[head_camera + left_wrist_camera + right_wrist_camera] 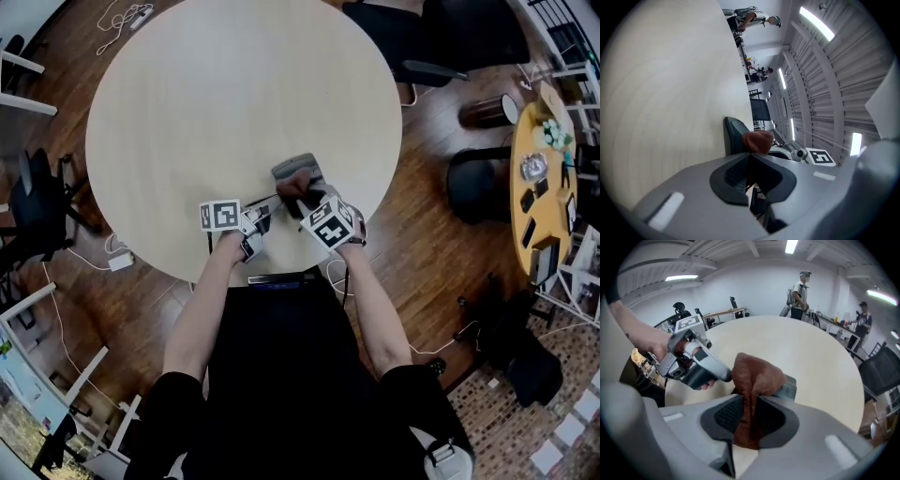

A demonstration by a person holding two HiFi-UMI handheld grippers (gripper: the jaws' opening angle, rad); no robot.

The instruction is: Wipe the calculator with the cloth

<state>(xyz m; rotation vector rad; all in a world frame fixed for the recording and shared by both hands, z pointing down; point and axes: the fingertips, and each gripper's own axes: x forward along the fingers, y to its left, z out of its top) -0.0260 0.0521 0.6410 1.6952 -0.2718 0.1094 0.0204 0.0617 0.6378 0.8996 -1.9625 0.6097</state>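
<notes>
calculator (pixel 296 167) lies flat on the round tabletop (pixel 187 103), close to the near edge and a bit right of that edge's midpoint. right gripper (pixel 749 401) is angled steeply down over it, tongs pinching a brown cloth (pixel 754 376): the fabric runs down between the pads, and a bunched wad sticks out past the tips and sits on the calculator's near end. in the right gripper view the wad covers most of the case, only a grey corner shows to its right. left gripper (pixel 750 157) comes in nearly level from the left, tongs pressed together, nothing visible between the pads. its tips are right at the calculator's near-left side, just beside the wad, but no view confirms contact with the case. in the head view both grippers sit close together at the near edge, marker cubes (pixel 220 215) toward the person, hands (pixel 228 246) at the rim. off the table: black chairs (pixel 478 183) on the right and left, a smaller round table (pixel 539 178) at far right loaded with small items, cables (pixel 122 19) on the wood floor (pixel 422 234). two people (pixel 800 291) stand in the background of the right gripper view
</notes>
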